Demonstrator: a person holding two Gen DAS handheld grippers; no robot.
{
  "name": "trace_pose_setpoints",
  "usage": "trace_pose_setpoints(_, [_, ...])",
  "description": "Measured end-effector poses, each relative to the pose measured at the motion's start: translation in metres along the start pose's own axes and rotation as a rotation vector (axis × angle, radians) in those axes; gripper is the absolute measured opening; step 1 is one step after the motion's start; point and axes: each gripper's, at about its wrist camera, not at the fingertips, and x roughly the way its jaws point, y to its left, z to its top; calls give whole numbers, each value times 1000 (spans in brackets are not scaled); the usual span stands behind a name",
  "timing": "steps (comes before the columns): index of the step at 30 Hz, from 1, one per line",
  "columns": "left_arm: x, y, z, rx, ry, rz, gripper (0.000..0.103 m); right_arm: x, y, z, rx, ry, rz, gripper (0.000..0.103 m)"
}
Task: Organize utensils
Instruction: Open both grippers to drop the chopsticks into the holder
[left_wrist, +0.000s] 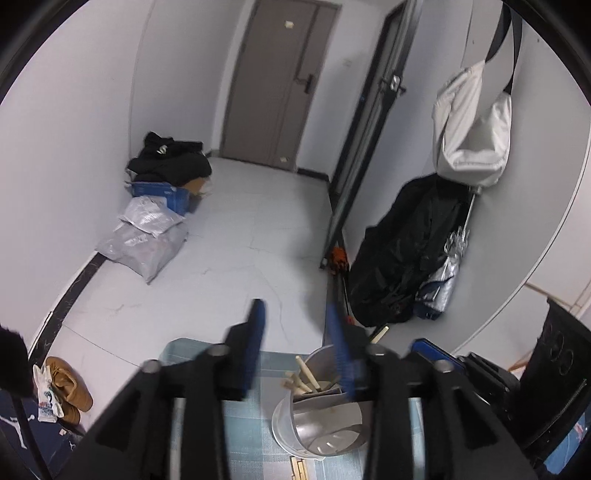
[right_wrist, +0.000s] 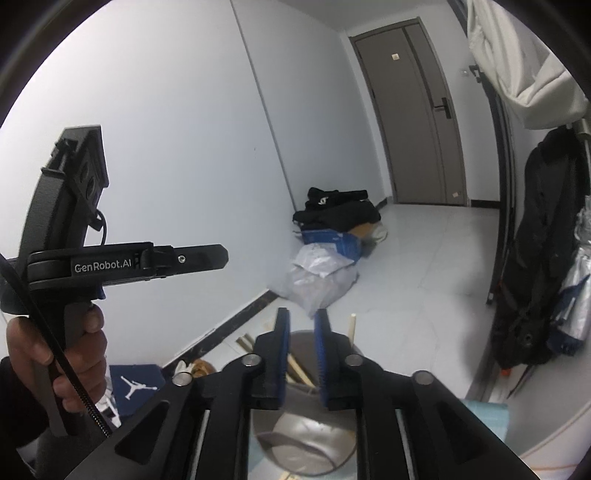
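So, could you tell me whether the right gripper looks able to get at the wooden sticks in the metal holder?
Probably yes. The right gripper hangs empty just above the metal holder, jaws slightly apart, and the holder's mouth is uncovered. The wooden sticks lean inside near its fingers.

Even cool light, fisheye-warped edges, foreground blur
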Motion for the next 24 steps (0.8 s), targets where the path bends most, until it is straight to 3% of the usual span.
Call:
trace_pose_setpoints(2, [-11, -1, -2, -8, -34, 28, 55, -11, 3, -3, 4, -11, -7, 28])
trace_pose_setpoints(8, [-43, -7, -13, -16, -119, 95, 81, -38, 16, -10, 5, -34, -27, 40])
trace_pose_setpoints(15, [-63, -13, -32, -13, -157, 132, 91, -67, 36, -20, 24, -78, -70, 66])
trace_pose_setpoints(24, [-72, -16, -63, 5, -165, 154, 93, -87, 54, -45, 22, -84, -105, 77])
